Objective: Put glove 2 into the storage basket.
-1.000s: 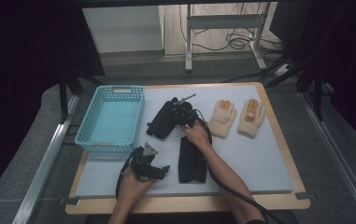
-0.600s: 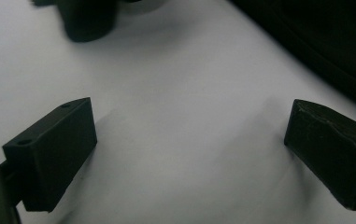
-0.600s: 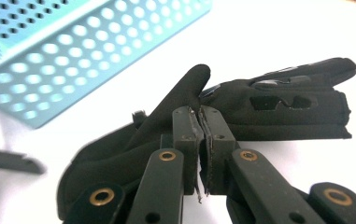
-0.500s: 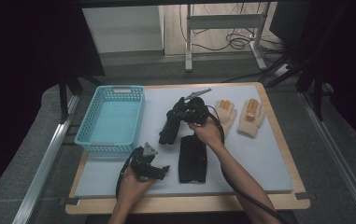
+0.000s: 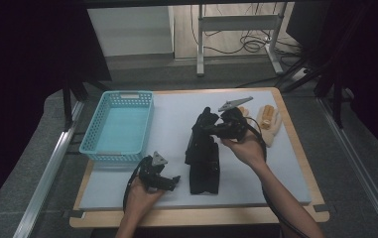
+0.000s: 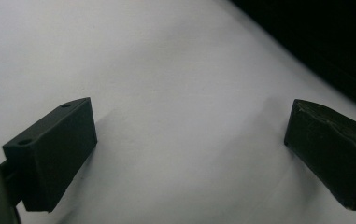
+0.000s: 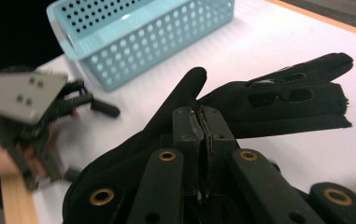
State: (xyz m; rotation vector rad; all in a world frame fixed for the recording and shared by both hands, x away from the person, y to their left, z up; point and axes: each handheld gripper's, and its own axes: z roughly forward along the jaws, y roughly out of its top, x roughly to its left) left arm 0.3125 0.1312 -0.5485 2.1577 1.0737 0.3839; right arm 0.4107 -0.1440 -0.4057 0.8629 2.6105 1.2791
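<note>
High view: we recorded a white-topped table [image 5: 256, 168], a light blue perforated plastic basket [image 5: 118, 126] at its left, and two tan knitted gloves [image 5: 268, 121] at its far right.
Right gripper [image 5: 215, 130]: jaws pressed together on a black fabric glove [image 5: 200, 136], lifted clear of the table above its middle.
Second black glove [image 5: 205, 171]: flat on the table just below the lifted one, long axis running away from the person.
Left gripper [image 5: 172, 181]: low at the near edge, jaws apart, nothing between them.
Relation for the move: the basket lay to the left of the held glove, with bare table between; we judged the right hand the carrier, though the left sat nearer the basket.
Right gripper view: we noted the pinch [image 7: 199, 135] on the glove's [image 7: 278, 100] cloth, its fingers trailing past the jaws, the basket [image 7: 133, 32] beyond, and the other gripper blurred at the left.
Left gripper view: we logged two black pads [image 6: 54, 151] wide apart over bare white surface.
</note>
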